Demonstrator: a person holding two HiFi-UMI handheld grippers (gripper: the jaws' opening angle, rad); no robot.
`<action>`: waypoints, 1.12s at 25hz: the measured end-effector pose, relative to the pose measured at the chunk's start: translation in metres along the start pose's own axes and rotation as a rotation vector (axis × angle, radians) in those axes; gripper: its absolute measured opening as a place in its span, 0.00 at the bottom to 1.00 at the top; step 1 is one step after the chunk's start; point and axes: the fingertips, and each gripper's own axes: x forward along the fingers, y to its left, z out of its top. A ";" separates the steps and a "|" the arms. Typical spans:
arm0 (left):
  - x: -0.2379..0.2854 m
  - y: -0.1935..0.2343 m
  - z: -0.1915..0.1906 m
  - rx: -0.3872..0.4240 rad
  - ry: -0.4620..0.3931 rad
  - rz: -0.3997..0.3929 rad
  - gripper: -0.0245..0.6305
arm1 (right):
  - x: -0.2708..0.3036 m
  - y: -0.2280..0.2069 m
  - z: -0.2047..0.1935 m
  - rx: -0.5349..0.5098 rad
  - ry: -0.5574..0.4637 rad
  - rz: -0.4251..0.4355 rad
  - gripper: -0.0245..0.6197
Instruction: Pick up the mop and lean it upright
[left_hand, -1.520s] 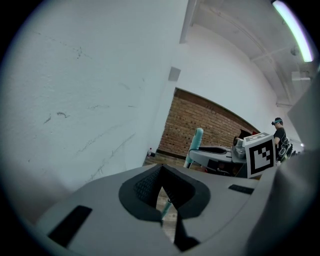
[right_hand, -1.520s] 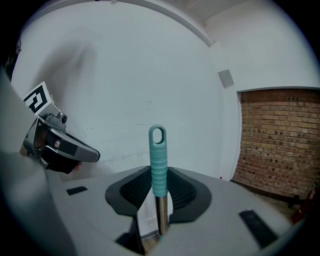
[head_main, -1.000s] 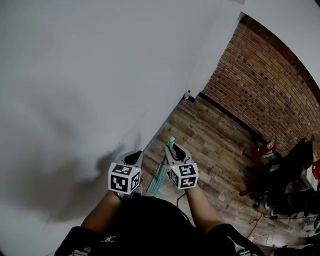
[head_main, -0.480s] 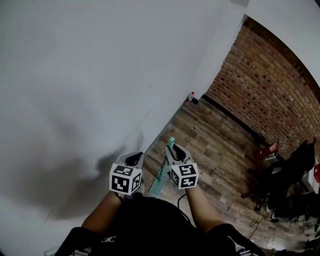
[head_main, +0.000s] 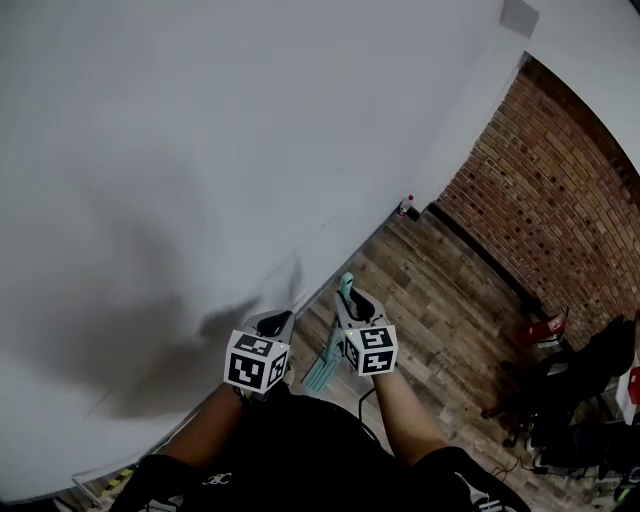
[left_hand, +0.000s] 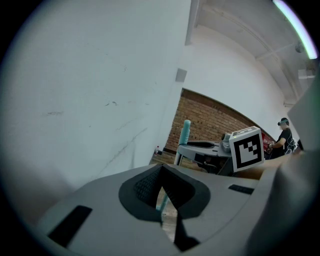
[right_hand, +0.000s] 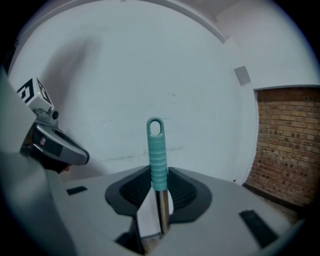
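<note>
My right gripper (head_main: 352, 303) is shut on the mop's handle (right_hand: 159, 161), a metal pole with a ribbed teal grip and a hanging loop, held upright close to the white wall. In the head view the teal handle tip (head_main: 345, 284) rises above the right gripper and the teal mop head (head_main: 322, 366) lies on the wood floor between my hands. My left gripper (head_main: 277, 322) hangs beside it, left of the handle and apart from it. Its jaws (left_hand: 161, 172) are together with nothing held; a teal sliver of mop shows through the gap behind them.
The white wall (head_main: 200, 150) fills the left and top. A brick wall (head_main: 540, 200) stands at the right. A small bottle (head_main: 404, 207) sits at the wall base. Black chairs and gear (head_main: 565, 400) and a red item (head_main: 545, 330) crowd the right floor. A person (left_hand: 285, 136) stands far off.
The head view has swung toward the white wall, which now fills more of the picture. Both grippers and the upright mop handle keep about the same places.
</note>
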 end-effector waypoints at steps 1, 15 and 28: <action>-0.002 0.003 -0.002 -0.005 -0.003 0.006 0.03 | 0.005 0.002 -0.001 -0.003 0.002 0.007 0.21; -0.027 0.038 -0.018 -0.028 -0.024 0.079 0.03 | 0.089 0.056 -0.011 -0.068 0.098 0.108 0.21; -0.028 0.061 -0.015 -0.038 -0.029 0.134 0.03 | 0.129 0.075 -0.043 -0.126 0.225 0.140 0.20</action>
